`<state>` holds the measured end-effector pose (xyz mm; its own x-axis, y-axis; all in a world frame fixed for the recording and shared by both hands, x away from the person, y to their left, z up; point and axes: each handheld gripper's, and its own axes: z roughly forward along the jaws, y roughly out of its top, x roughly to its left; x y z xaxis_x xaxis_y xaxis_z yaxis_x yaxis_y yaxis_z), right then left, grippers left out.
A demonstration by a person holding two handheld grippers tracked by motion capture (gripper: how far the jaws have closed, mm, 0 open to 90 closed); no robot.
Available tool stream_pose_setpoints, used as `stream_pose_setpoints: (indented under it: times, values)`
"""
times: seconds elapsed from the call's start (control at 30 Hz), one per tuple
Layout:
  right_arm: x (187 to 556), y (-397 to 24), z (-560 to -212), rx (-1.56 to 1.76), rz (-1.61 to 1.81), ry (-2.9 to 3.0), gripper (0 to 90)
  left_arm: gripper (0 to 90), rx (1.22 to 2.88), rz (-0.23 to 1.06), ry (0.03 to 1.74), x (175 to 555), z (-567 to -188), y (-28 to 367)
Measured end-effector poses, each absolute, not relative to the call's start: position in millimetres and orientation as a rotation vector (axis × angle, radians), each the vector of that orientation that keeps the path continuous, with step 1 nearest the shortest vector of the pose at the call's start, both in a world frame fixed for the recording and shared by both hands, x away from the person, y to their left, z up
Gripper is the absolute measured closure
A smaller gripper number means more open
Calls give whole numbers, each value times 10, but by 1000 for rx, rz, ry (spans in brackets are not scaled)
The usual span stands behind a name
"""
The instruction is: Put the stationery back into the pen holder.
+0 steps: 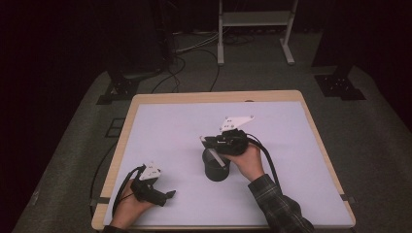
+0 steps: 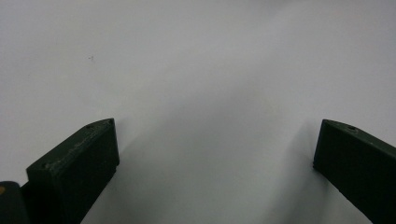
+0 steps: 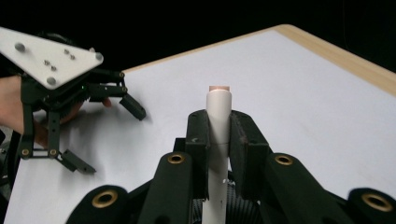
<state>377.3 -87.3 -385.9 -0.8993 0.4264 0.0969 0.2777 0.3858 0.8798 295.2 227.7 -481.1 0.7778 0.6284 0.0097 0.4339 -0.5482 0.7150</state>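
Right hand-held gripper (image 3: 218,135) is clamping shut on a white marker (image 3: 218,112), holding it over the dark cylindrical holder (image 1: 215,167) mid-surface (image 1: 291,145). Left hand-held gripper (image 2: 215,154) is resting wide open, gripping nothing, well apart near the surface's front-left corner.

Wooden table (image 1: 130,109) w/ white sheet (image 1: 272,126) covering nearly the whole top. Dark ribbed cup (image 1: 215,171) stands on the sheet near centre, slightly toward 6 o'clock. Light wood rim shows along edges.

A wood-edged table with a white top (image 1: 170,121) is standing on grey carpet (image 1: 379,145); black cables (image 1: 194,68) are trailing toward a white metal frame (image 1: 255,19) in darkness.
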Motion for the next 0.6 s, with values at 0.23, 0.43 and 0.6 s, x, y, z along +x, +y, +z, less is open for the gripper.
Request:
stream_pose_setpoints:
  times: [0.23, 0.43, 0.6]
  values:
    - [3746, -841, -3913, 634, 1468, 2515, 776, 0, 2239, 348, 782, 2954, -4810, 2278]
    - [3757, -835, -3937, 649, 1446, 2533, 695, 0, 2238, 348, 784, 2951, -4811, 2277]
    - [3762, -895, -3916, 683, 1451, 2525, 558, 0, 2244, 347, 783, 2952, -4807, 2278]
